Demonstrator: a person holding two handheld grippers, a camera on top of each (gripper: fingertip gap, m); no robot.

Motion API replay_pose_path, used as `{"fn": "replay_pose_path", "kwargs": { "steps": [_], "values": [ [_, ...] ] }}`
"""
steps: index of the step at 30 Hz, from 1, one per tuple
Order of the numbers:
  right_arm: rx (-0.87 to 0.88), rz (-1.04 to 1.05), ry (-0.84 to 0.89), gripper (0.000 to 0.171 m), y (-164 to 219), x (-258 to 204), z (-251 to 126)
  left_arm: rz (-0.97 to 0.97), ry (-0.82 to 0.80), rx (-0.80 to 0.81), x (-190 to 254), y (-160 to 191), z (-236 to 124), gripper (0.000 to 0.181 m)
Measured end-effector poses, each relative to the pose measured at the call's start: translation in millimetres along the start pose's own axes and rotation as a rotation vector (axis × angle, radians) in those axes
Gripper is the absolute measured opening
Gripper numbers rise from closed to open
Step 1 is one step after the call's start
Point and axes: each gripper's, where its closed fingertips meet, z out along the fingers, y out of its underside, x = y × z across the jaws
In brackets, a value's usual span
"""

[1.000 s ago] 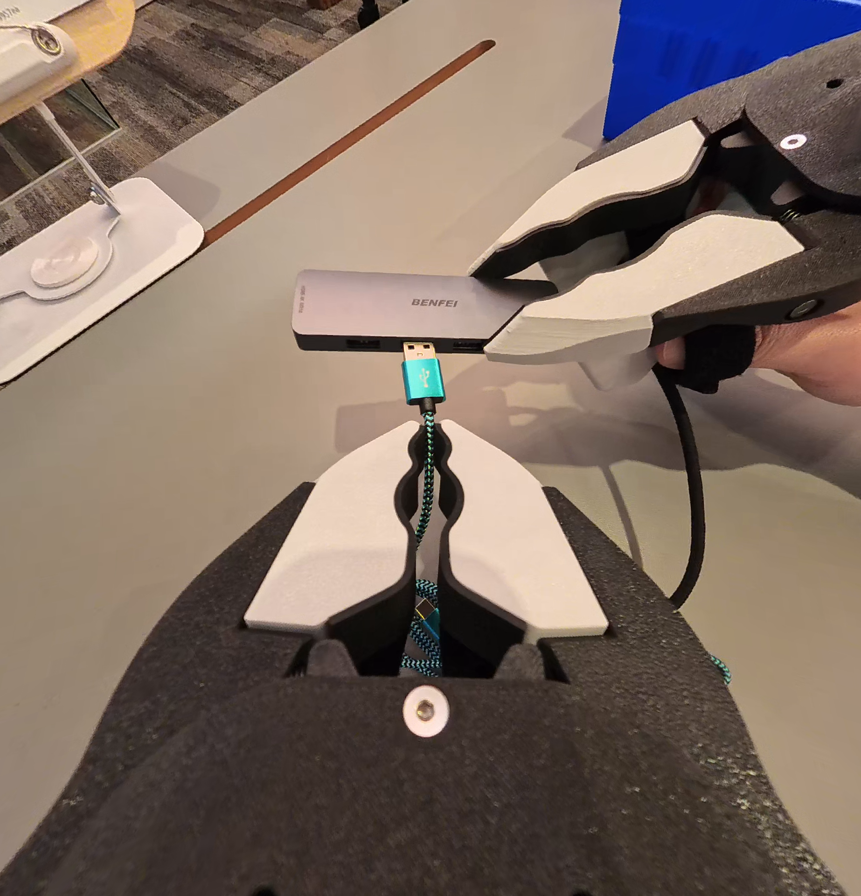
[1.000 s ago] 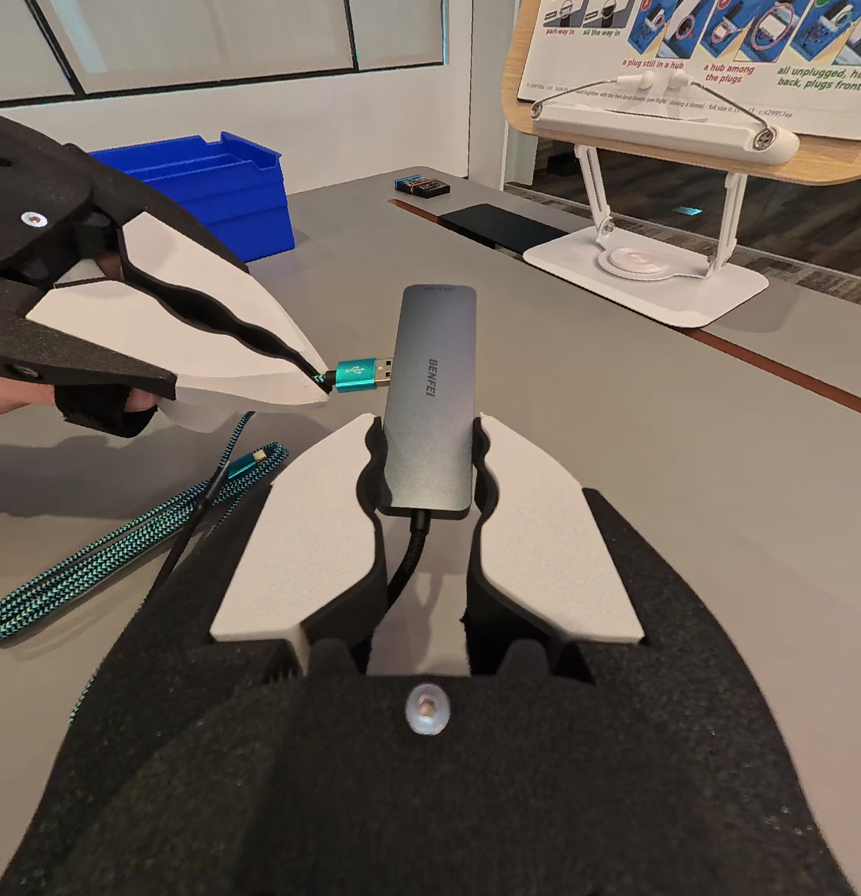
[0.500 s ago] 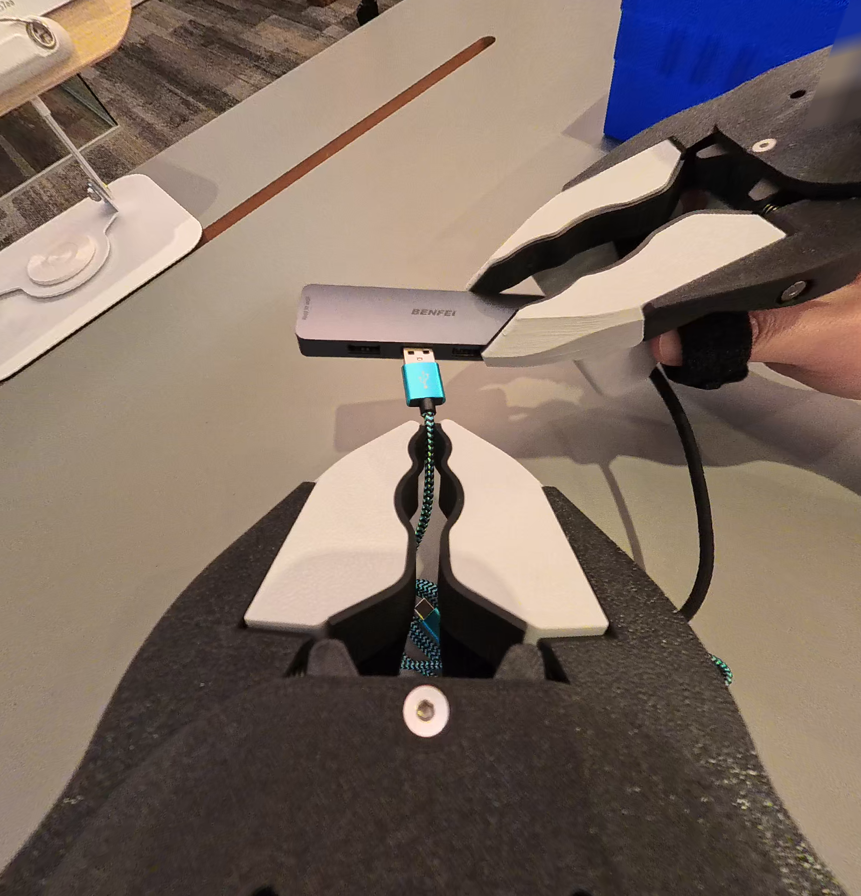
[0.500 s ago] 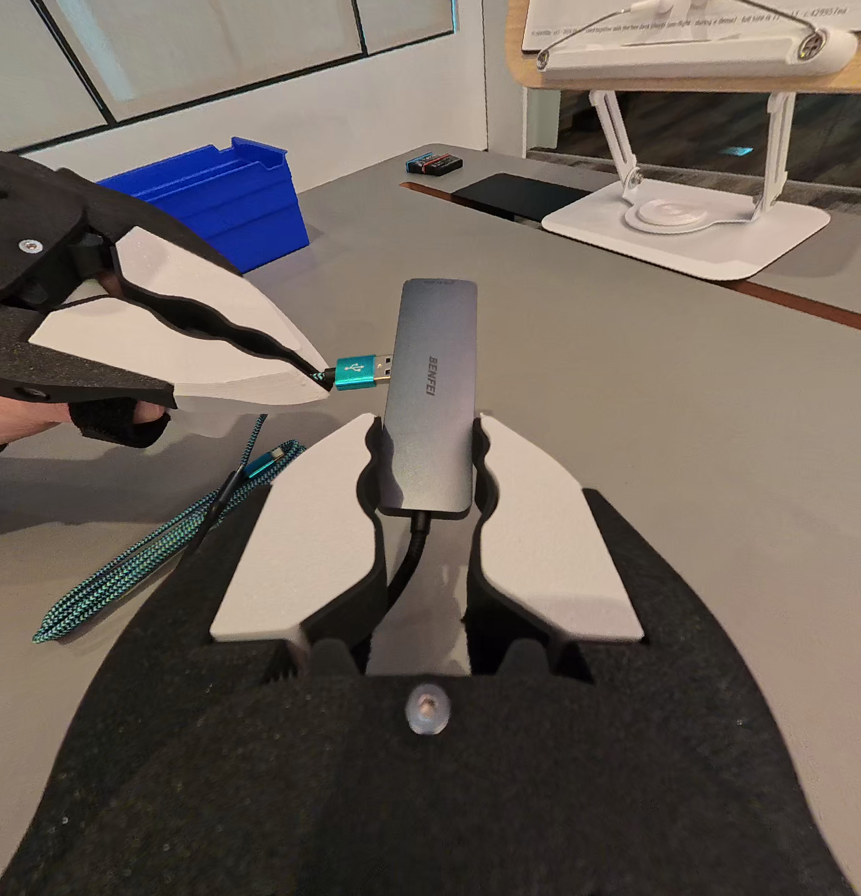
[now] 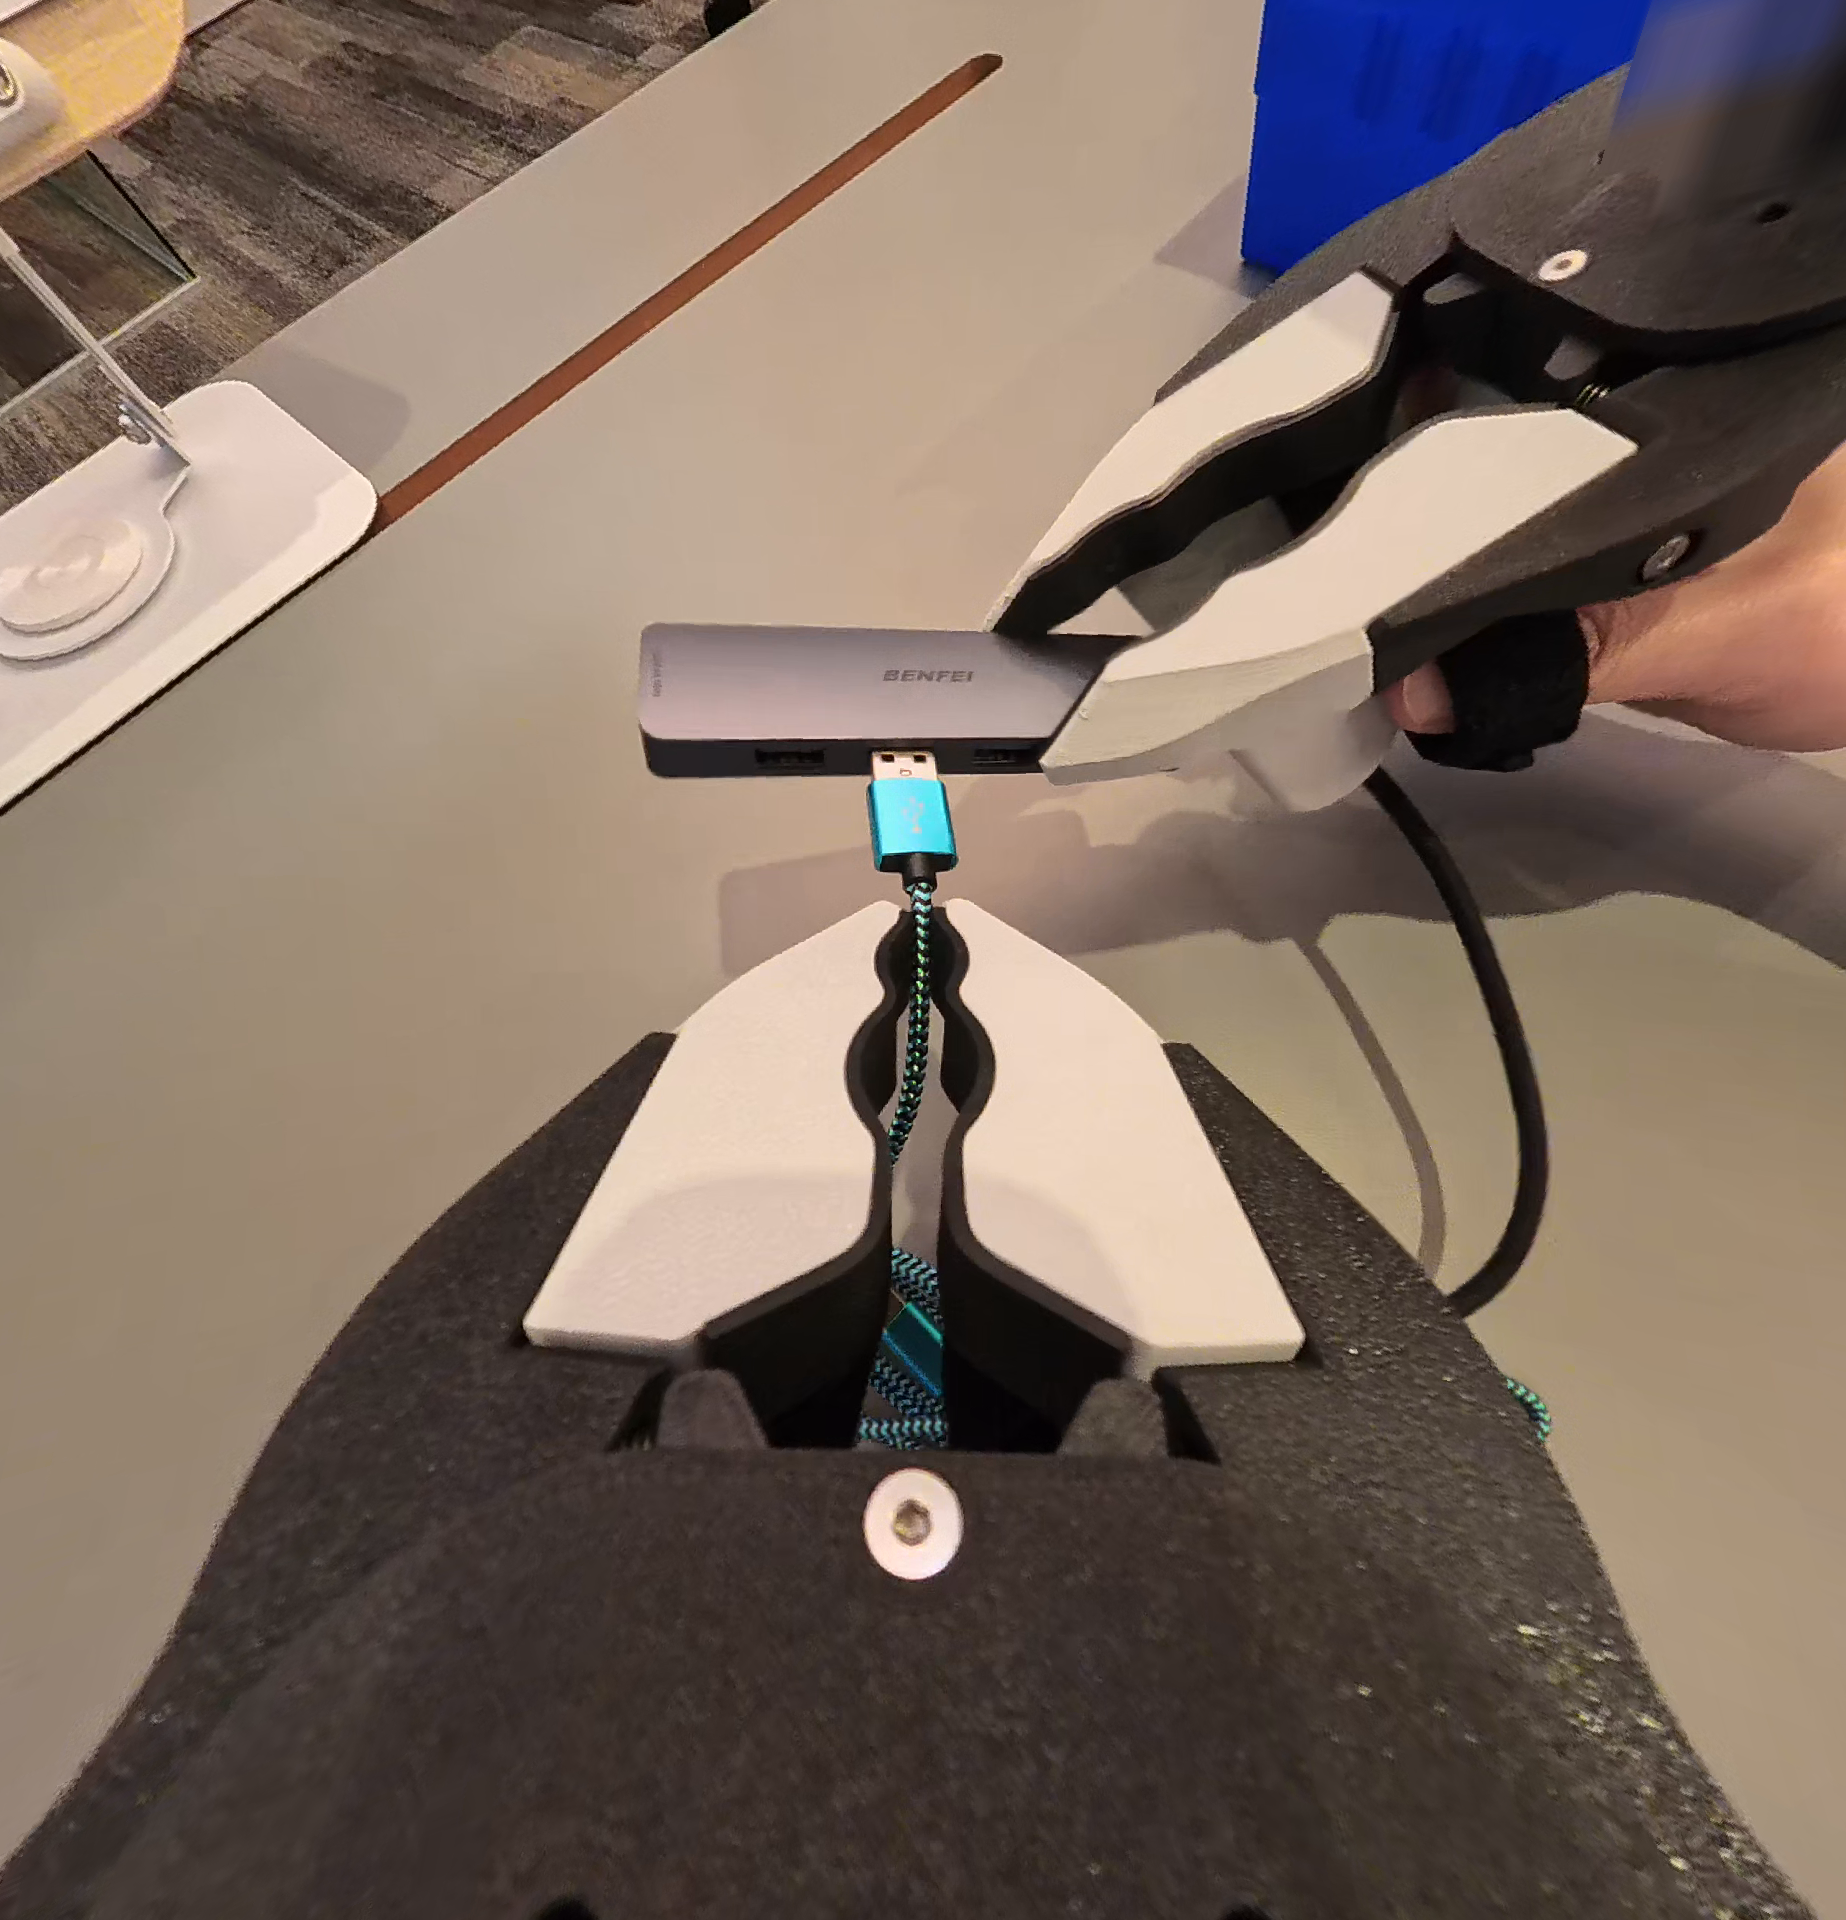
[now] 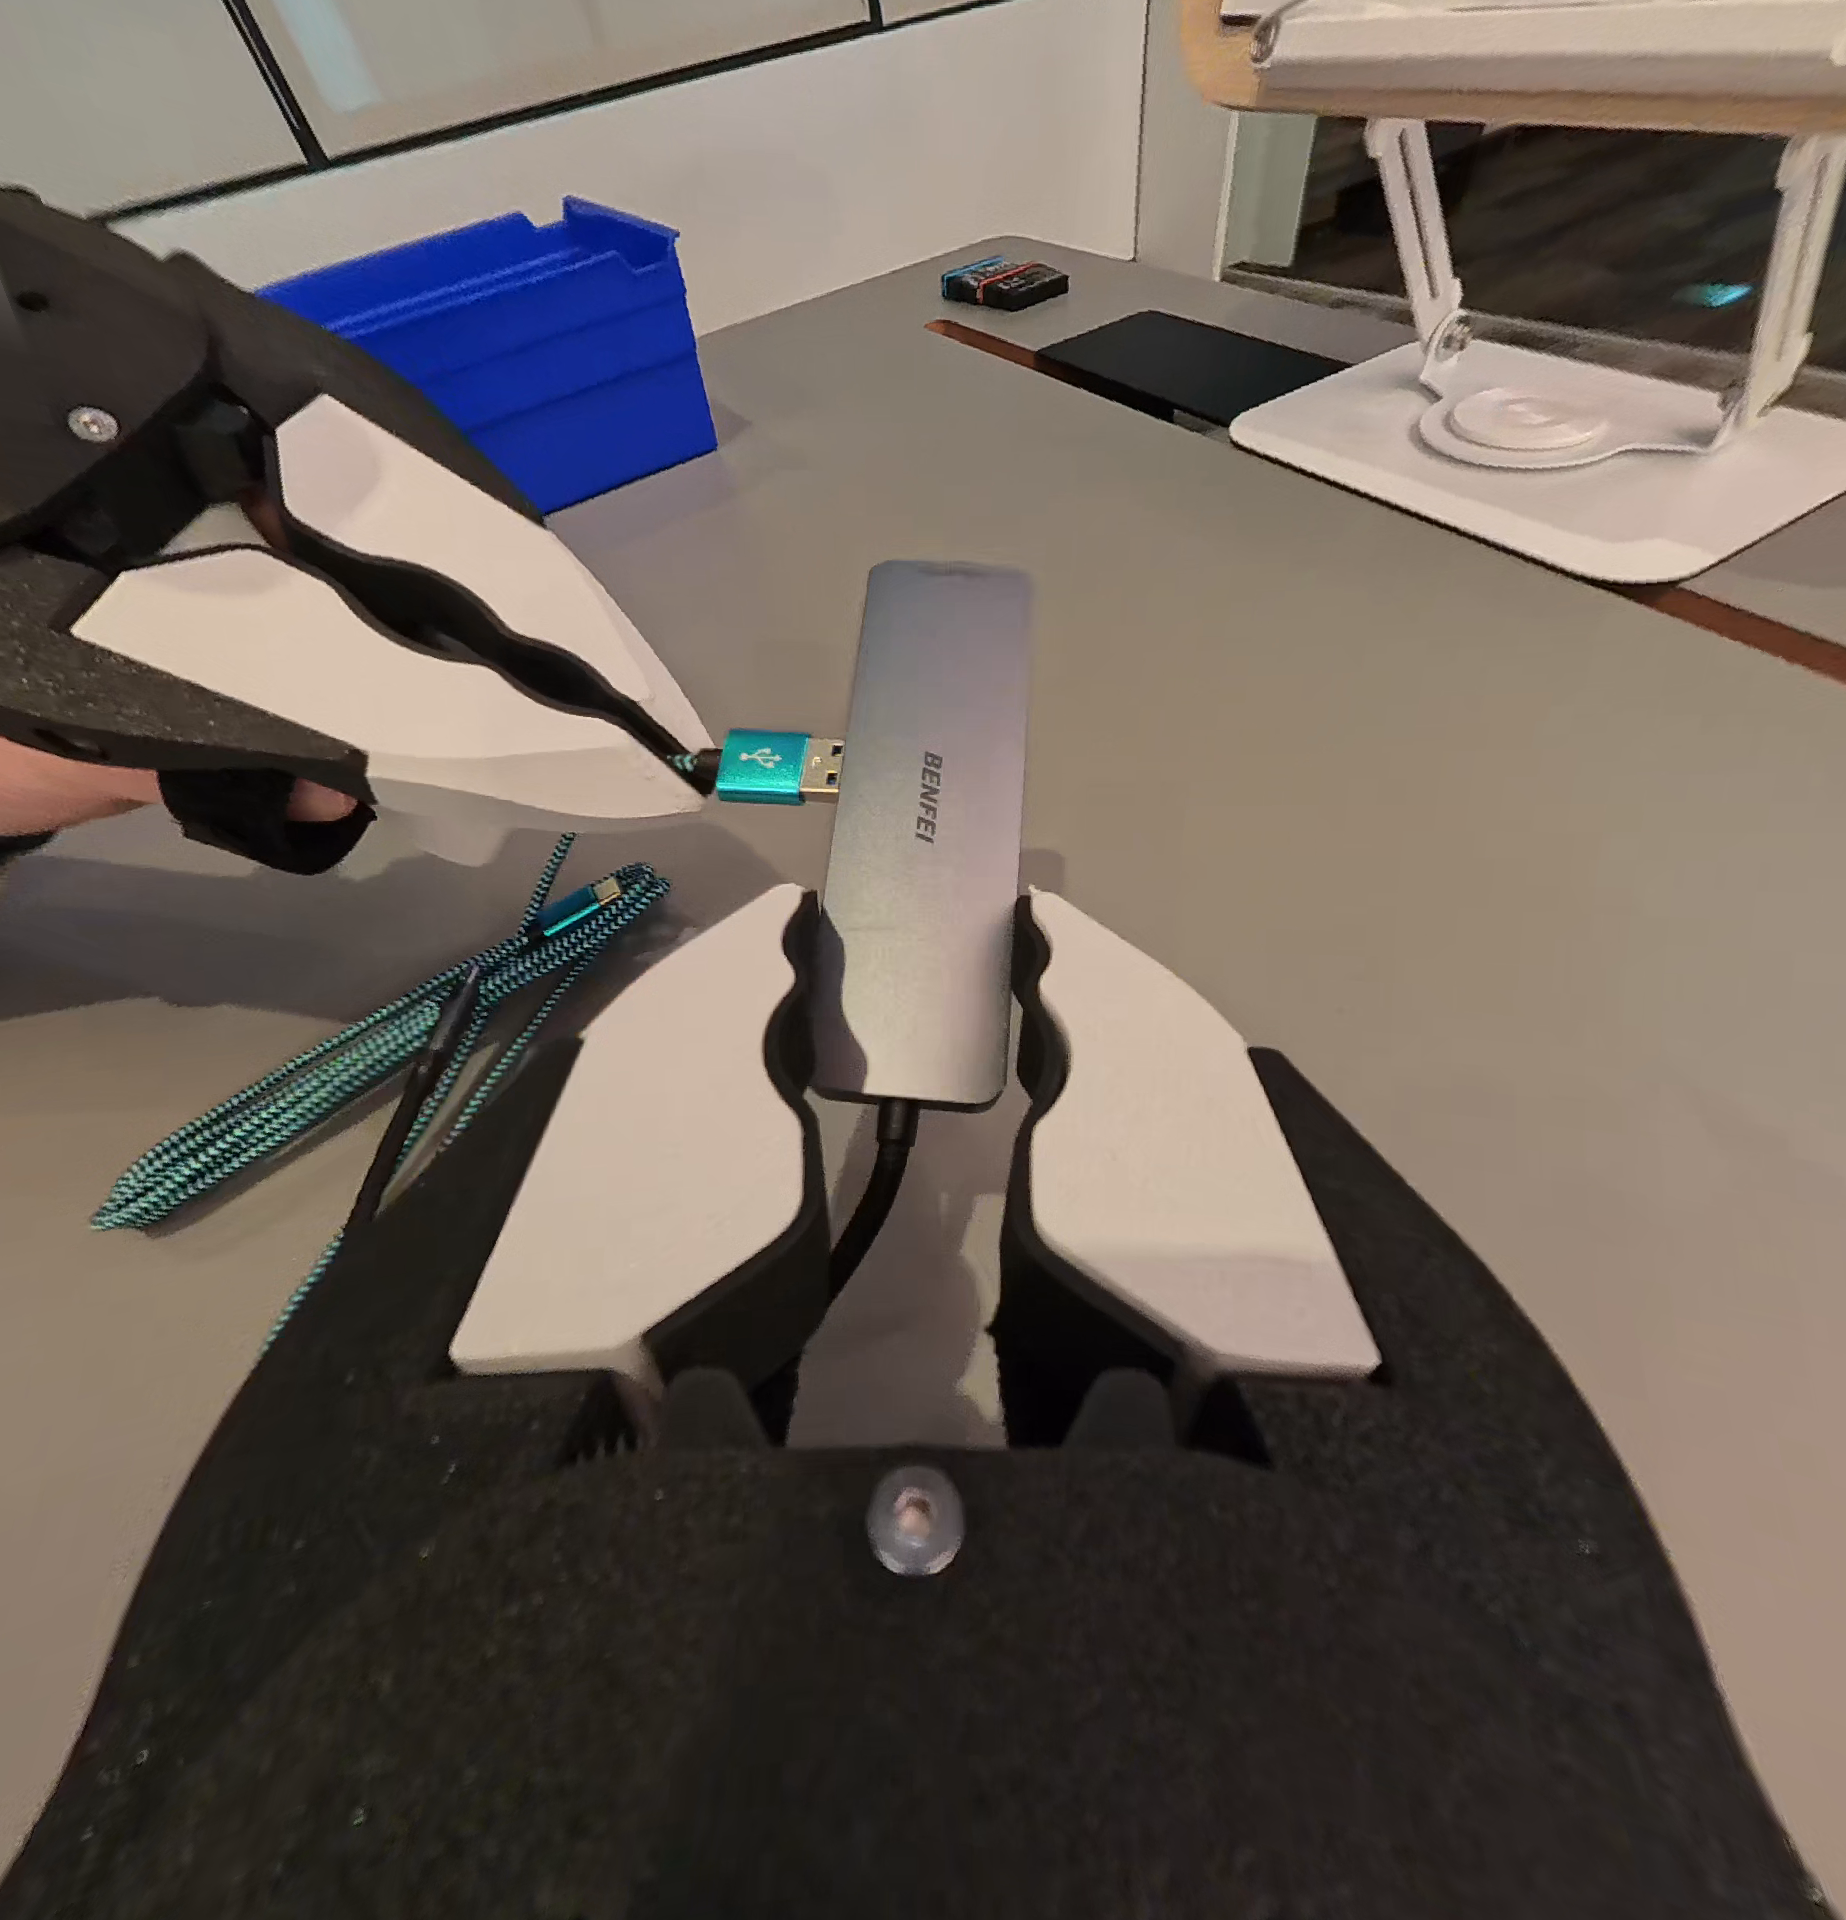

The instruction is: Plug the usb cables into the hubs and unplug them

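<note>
Left gripper's fingers (image 5: 773, 1091) pinch the limp braided cable (image 5: 914, 1029) behind its plug (image 5: 908, 821); right gripper (image 6: 919, 914) clamps the light, rigid hub (image 6: 929, 790) at 12 o'clock. Better to grip the stiff plug shell.

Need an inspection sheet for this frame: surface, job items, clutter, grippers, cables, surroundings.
Surface: grey table, with a brown strip running across it.
Job's things: grey USB hub held above the table; teal USB plug with its metal tip at the hub's middle port, whether it has entered is unclear.
Clutter: blue bin, white stand, black pad, small dark item.
Grippers: left gripper shut on the braided cable just behind the plug; right gripper shut on the hub's cable end.
Cables: teal braided cable lying loose on the table; black hub cable hanging down.
Surroundings: carpet floor, white wall.
</note>
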Motion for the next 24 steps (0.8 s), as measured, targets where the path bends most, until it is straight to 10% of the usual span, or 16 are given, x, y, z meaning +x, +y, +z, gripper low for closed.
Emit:
{"fn": "replay_pose_path", "kwargs": {
  "steps": [24],
  "values": [
    [-0.119, -0.213, 0.14, 0.035, -1.9, -2.0, 3.7, 0.009, -0.008, -0.009, -1.8, 4.8, 0.6, 0.002]
  ]
}}
